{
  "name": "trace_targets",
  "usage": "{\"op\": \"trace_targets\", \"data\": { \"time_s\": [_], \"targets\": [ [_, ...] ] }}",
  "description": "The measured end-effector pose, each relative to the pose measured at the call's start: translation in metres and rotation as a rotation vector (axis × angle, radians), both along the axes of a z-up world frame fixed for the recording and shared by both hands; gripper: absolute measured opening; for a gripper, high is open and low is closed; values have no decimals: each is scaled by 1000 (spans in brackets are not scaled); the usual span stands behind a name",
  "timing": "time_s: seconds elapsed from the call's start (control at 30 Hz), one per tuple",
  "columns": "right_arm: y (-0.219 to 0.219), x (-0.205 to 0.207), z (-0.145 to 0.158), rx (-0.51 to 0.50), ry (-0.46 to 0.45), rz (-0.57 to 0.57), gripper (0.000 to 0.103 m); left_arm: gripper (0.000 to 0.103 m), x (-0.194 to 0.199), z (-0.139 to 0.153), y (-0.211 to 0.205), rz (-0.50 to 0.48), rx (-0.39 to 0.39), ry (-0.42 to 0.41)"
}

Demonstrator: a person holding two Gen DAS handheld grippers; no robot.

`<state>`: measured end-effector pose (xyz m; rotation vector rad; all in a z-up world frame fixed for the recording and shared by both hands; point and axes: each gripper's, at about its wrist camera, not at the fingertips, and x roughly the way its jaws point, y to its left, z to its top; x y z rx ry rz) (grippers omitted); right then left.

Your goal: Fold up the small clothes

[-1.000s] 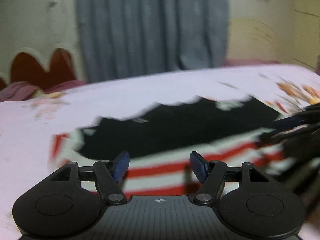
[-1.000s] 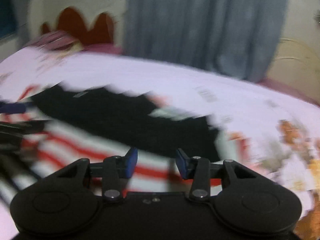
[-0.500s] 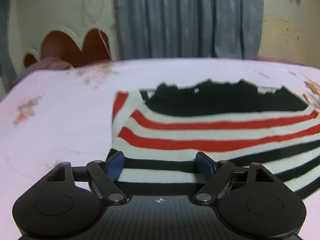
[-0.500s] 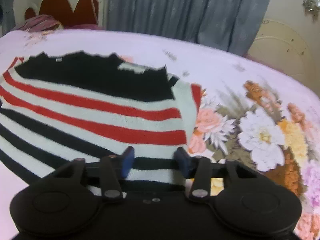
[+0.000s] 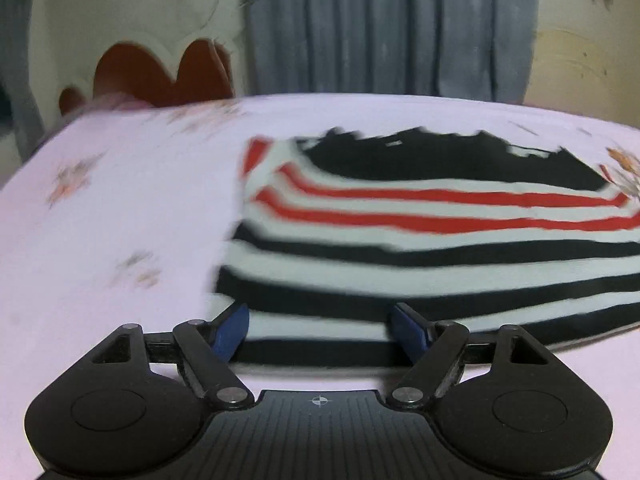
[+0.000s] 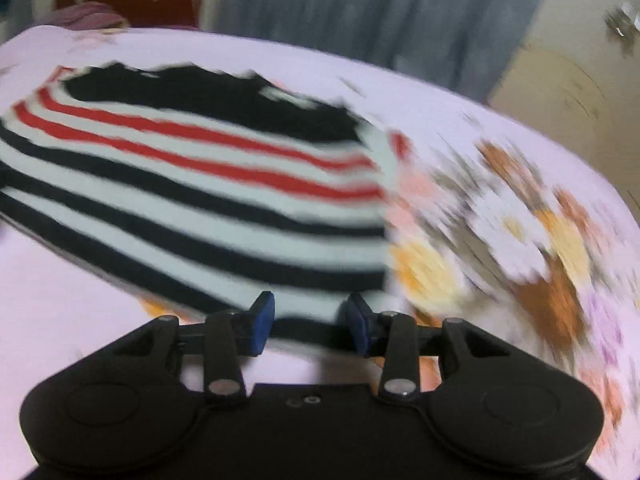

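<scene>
Left wrist view: we see striped sweater (image 5: 420,240) flat on bed (image 5: 120,208), hem between our left gripper (image 5: 320,330) fingers, spread apart, nothing gripped. Risk: pinching one layer only, hem slips. No readable writing.

Right wrist view: right gripper (image 6: 308,322) fingers also apart at sweater's hem corner. Risk: uneven lift skews fold. Blur hides any label.
</scene>
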<state>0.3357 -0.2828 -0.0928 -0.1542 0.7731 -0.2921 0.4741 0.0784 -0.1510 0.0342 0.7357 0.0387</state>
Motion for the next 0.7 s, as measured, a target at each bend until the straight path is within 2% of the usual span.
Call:
{"op": "trace_targets", "data": {
  "time_s": [0.03, 0.1, 0.17, 0.23, 0.3, 0.4, 0.7],
  "targets": [
    [-7, -5, -1, 37, -1, 9, 36, 77, -2, -1, 3, -24, -2, -3],
    [-4, -1, 1, 22, 14, 18, 34, 77, -2, 2, -6, -35, 62, 2],
    [1, 0, 10, 17, -17, 3, 23, 77, -3, 10, -7, -8, 36, -18],
    [5, -7, 19, 25, -82, -13, 23, 78, -3, 5, -7, 2, 47, 16],
    [-3, 1, 4, 51, 6, -27, 23, 78, -9, 4, -9, -10, 61, 17],
    [-3, 0, 4, 52, 12, -10, 23, 77, -12, 11, -8, 6, 51, 15],
    [-5, 1, 0, 58, 14, -7, 23, 78, -8, 4, -11, 21, 59, 33]
  ]
}}
